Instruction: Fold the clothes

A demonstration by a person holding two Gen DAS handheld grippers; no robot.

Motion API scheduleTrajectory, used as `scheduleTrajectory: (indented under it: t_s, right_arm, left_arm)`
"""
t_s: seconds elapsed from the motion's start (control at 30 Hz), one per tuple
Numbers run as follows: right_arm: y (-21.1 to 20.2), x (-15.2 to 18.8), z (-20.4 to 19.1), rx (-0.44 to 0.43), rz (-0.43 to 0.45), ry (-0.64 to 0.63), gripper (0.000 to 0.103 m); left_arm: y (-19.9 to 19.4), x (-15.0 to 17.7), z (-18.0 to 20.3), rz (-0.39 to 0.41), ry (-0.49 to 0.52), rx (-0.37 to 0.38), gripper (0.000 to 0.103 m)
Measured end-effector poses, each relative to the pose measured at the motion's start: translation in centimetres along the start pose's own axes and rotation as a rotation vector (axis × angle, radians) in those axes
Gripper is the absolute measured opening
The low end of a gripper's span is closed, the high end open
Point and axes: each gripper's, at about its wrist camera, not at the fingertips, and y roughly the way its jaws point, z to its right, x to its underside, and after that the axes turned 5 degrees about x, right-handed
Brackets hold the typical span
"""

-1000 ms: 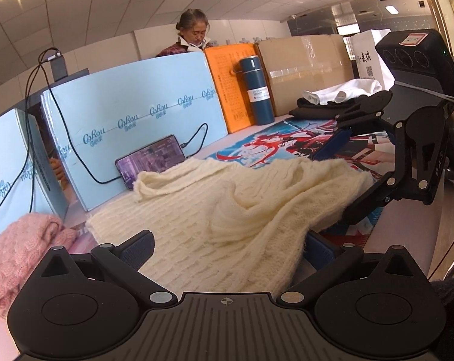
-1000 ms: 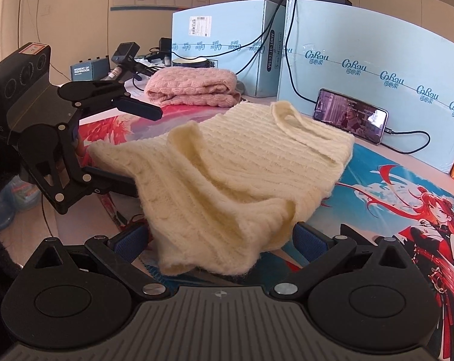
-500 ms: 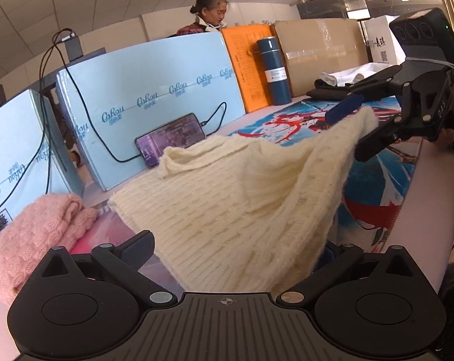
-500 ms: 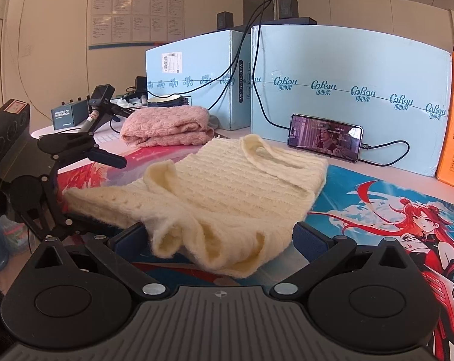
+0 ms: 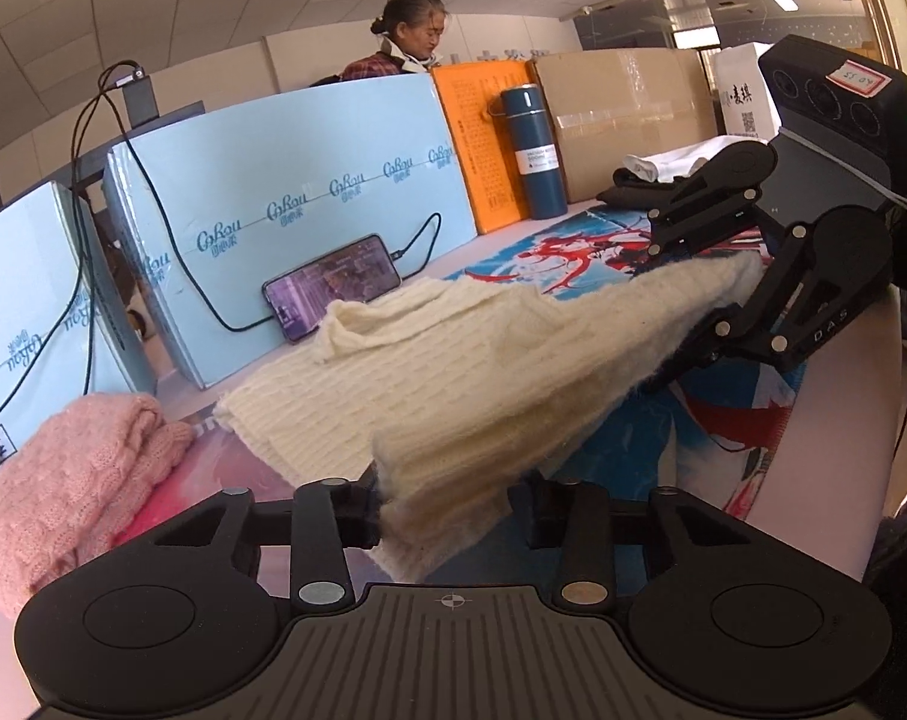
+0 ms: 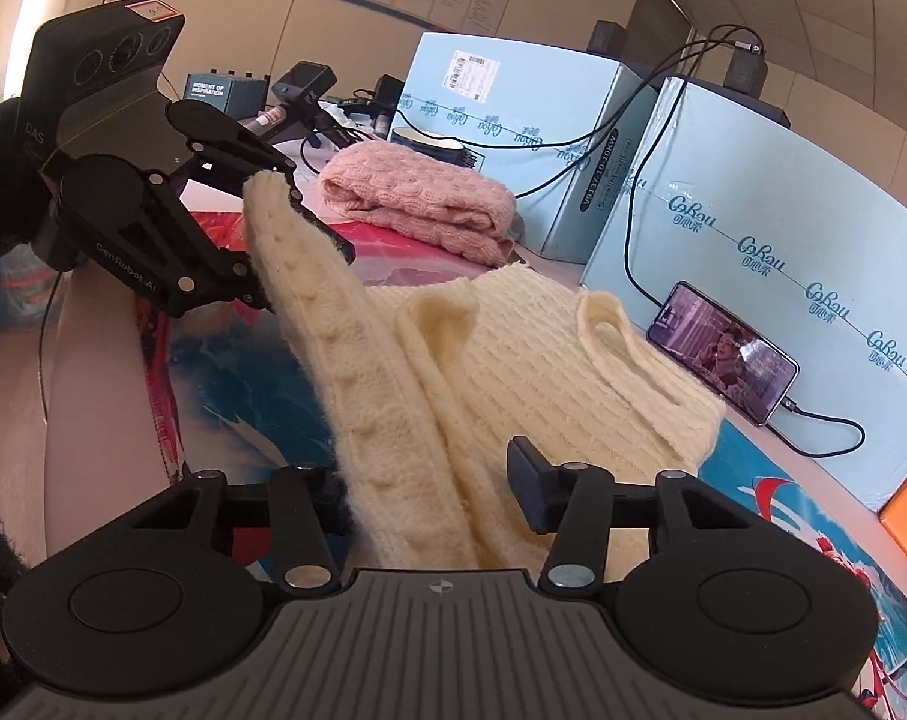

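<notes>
Both views are bright and evenly lit, with daylight glare burning out the upper left corner of each frame. A ceiling light (image 5: 784,2) glows at the left-wrist view's upper right. Fisheye distortion bends straight edges, corners go black, and focus stays fairly sharp throughout.

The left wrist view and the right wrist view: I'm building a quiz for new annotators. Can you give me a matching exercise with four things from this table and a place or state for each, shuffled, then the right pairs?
Things:
1. cream sweater
2. pink sweater
3. phone
4. blue flask

Places or states:
A. folded, lying near the light blue boxes
B. leaning against a light blue box, screen lit, cable plugged in
C. standing upright in front of the orange board
D. near edge lifted off the table, pinched by both the left gripper and the right gripper

Pairs: 1-D, 2-A, 3-B, 4-C
</notes>
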Motion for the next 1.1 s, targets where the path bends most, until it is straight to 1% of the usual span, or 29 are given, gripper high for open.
scheduleTrajectory:
  t_s: [0.03, 0.07, 0.17, 0.27, 0.33, 0.4, 0.5, 0.57, 0.6, 0.67, 0.8, 0.87, 0.97, 1.03, 1.1]
  right_arm:
    - [-0.2, 0.0, 0.0, -0.009, 0.002, -0.002, 0.035]
    - [-0.3, 0.1, -0.1, -0.014, -0.002, -0.004, 0.034]
    - [-0.7, 0.3, -0.5, -0.027, -0.021, -0.007, 0.03]
    - [-1.7, 0.3, -0.6, -0.056, -0.026, 0.012, 0.029]
    - [-2.9, 0.1, -1.1, -0.074, -0.028, 0.0, 0.029]
    - [-4.7, -0.6, -1.5, -0.113, -0.007, -0.015, 0.028]
    - [-7.7, -1.9, -1.9, -0.183, 0.058, -0.03, 0.027]
    - [-9.4, -2.7, -1.1, -0.228, 0.124, -0.006, 0.02]
    - [-9.6, -2.8, -0.5, -0.233, 0.148, 0.018, 0.02]
    - [-8.9, -2.6, 0.9, -0.216, 0.165, 0.075, 0.019]
    - [-5.9, -1.8, 3.2, -0.202, 0.149, 0.181, 0.017]
    - [-5.1, -2.1, 4.2, -0.196, 0.185, 0.201, 0.017]
    - [-3.7, -2.9, 6.3, -0.16, 0.25, 0.228, 0.017]
    - [-2.1, -3.7, 7.8, -0.131, 0.267, 0.241, 0.017]
    - [-0.2, -4.4, 9.0, -0.096, 0.264, 0.248, 0.017]
  left_arm:
    - [0.0, 0.3, 0.2, -0.012, 0.007, 0.013, 0.025]
    - [-0.1, 0.4, 0.4, -0.013, 0.012, 0.017, 0.022]
    - [-0.6, 0.6, 1.0, 0.004, 0.008, 0.037, 0.019]
    - [-2.0, 0.5, 1.5, 0.044, -0.003, 0.075, 0.019]
    - [-3.3, 0.2, 2.1, 0.076, -0.002, 0.104, 0.019]
    - [-4.6, -0.1, 2.6, 0.11, -0.002, 0.134, 0.019]
    - [-6.9, -0.7, 2.5, 0.23, -0.042, 0.188, 0.019]
    - [-6.7, -0.6, 2.0, 0.296, -0.116, 0.209, 0.019]
    - [-6.5, -0.5, 1.7, 0.327, -0.153, 0.218, 0.019]
    - [-5.3, -0.2, 1.3, 0.338, -0.21, 0.2, 0.019]
    - [-3.7, -0.6, 0.0, 0.367, -0.302, 0.15, 0.019]
    - [-3.2, -1.3, -0.8, 0.382, -0.34, 0.123, 0.019]
    - [-2.1, -2.5, -2.3, 0.402, -0.405, 0.081, 0.02]
    - [-1.2, -3.4, -3.4, 0.401, -0.455, 0.049, 0.02]
    - [0.0, -4.0, -4.9, 0.383, -0.5, 0.002, 0.02]
